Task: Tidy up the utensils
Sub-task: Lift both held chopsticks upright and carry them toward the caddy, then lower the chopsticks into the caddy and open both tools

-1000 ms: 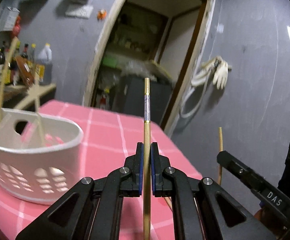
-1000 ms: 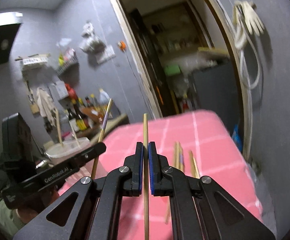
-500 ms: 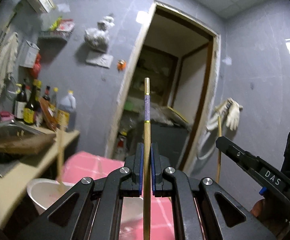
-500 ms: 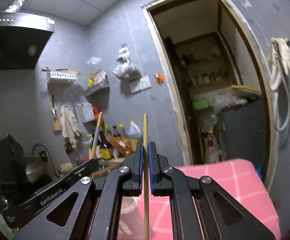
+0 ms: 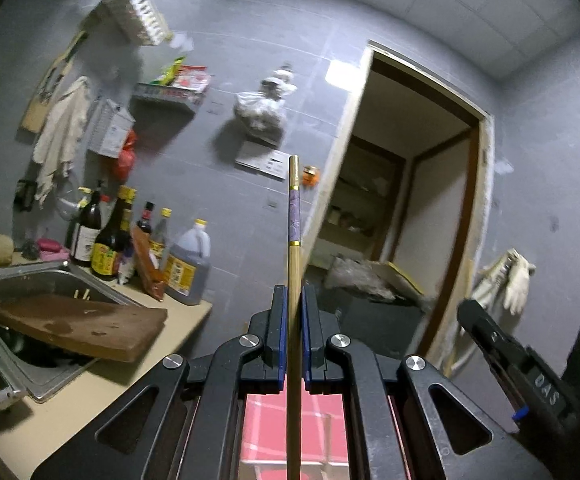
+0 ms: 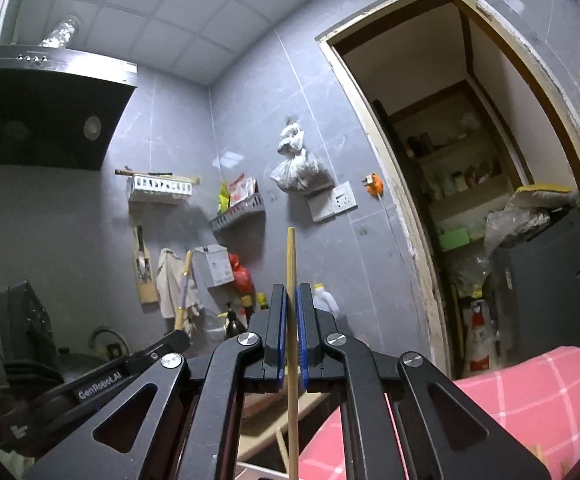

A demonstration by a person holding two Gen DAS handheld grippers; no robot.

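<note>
My left gripper (image 5: 293, 300) is shut on a bamboo chopstick with a purple band (image 5: 294, 224), which stands upright between the pads. My right gripper (image 6: 291, 300) is shut on a plain bamboo chopstick (image 6: 291, 264), also upright. Both grippers are tilted up towards the wall and ceiling. The right gripper shows at the right edge of the left wrist view (image 5: 502, 356). The left gripper (image 6: 121, 372) and its banded chopstick (image 6: 183, 288) show at the left of the right wrist view. The white basket is out of view.
A pink checked tablecloth (image 6: 530, 392) lies low in both views (image 5: 318, 428). A counter holds a sink (image 5: 37, 280), a wooden cutting board (image 5: 81, 328) and several bottles (image 5: 109, 240). An open doorway (image 6: 490, 200) is on the right. A range hood (image 6: 41, 112) hangs at the left.
Both grippers have tilted upward with their chopsticks held. The basket and most of the table have dropped out of view; the wall and ceiling now fill the frames.
</note>
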